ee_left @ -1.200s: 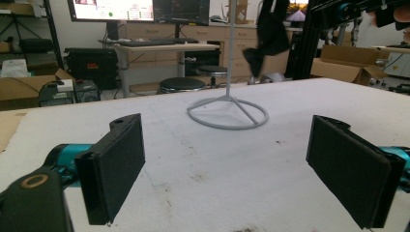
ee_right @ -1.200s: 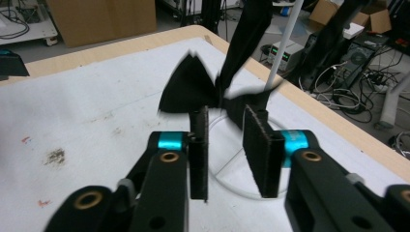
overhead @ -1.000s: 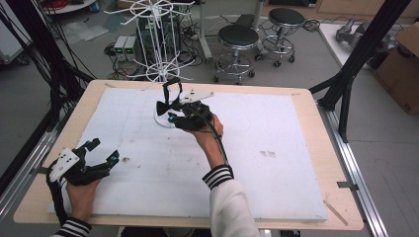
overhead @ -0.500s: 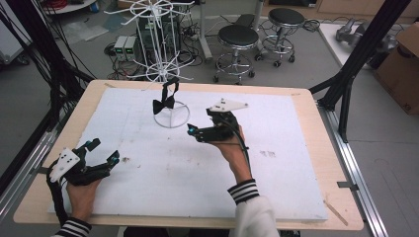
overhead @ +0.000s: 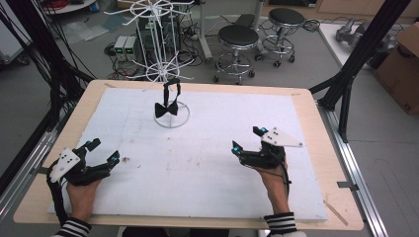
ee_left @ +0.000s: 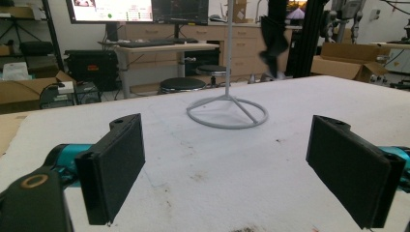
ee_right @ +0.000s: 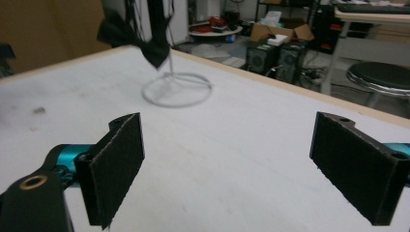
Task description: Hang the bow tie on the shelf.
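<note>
From above, a black bow tie (overhead: 166, 108) hung on a white wire stand (overhead: 170, 116) at the far middle of the table (overhead: 306, 98); its hook was hard to make out. The left gripper (overhead: 101, 150) and right gripper (overhead: 246, 138) lay well apart, jaws spread, empty.

Left gripper view: the bow tie (ee_left: 273, 46) was blurred, perhaps partly cut off.

Right gripper view: its top was cropped.
</note>
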